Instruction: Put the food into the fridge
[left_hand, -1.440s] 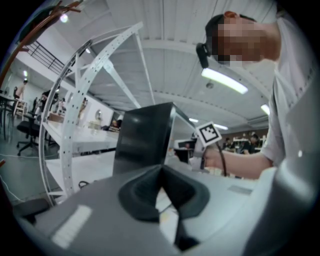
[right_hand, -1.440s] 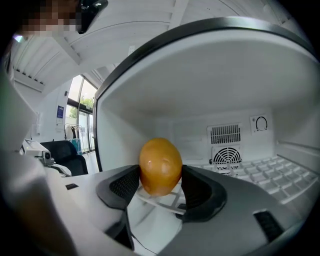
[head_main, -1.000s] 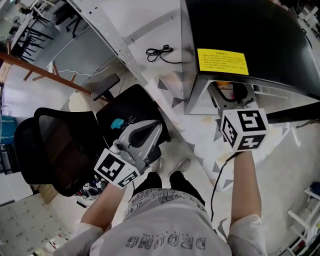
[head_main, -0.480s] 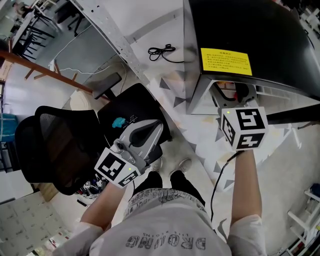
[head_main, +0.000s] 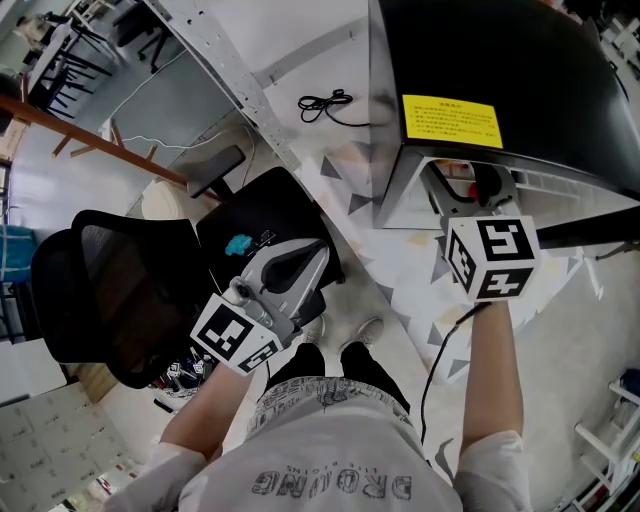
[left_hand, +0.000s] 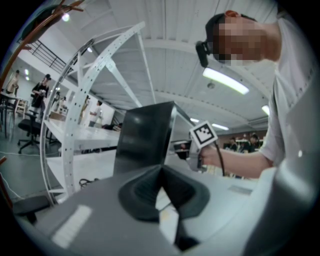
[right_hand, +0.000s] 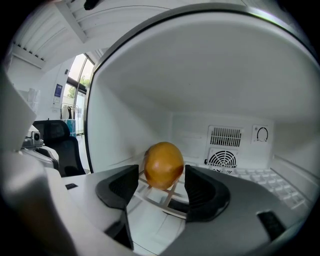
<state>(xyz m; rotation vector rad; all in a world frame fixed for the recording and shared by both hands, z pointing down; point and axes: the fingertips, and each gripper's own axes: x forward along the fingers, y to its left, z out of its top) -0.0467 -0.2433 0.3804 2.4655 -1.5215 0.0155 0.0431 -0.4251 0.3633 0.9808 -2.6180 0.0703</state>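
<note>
Left gripper (left_hand: 161, 170) hangs low at the person's side above the chair (head_main: 110, 290), jaws closed together on nothing, so it plays no part in this step. The right gripper (right_hand: 161, 173) reaches inside the open fridge (right_hand: 200, 75), its jaws spread apart. Main risk is the fruit (right_hand: 163, 164): it is round and seems to rest on the wire rack (right_hand: 159, 201) near the front edge, so if the gripper backs out skewed, a pad could clip it and roll it toward the opening and off the shelf. The right-hand pad is the likelier cause, since it sits tight against the fruit's side or just touching, which cannot be told, while the left-hand pad shows a thin gap. Pulling straight back along the jaw line looks safest. The fruit lies between the two jaws at their tips, roughly centred, a little above the pads, with the fan grille (right_hand: 223, 160) behind it on the back wall.
</note>
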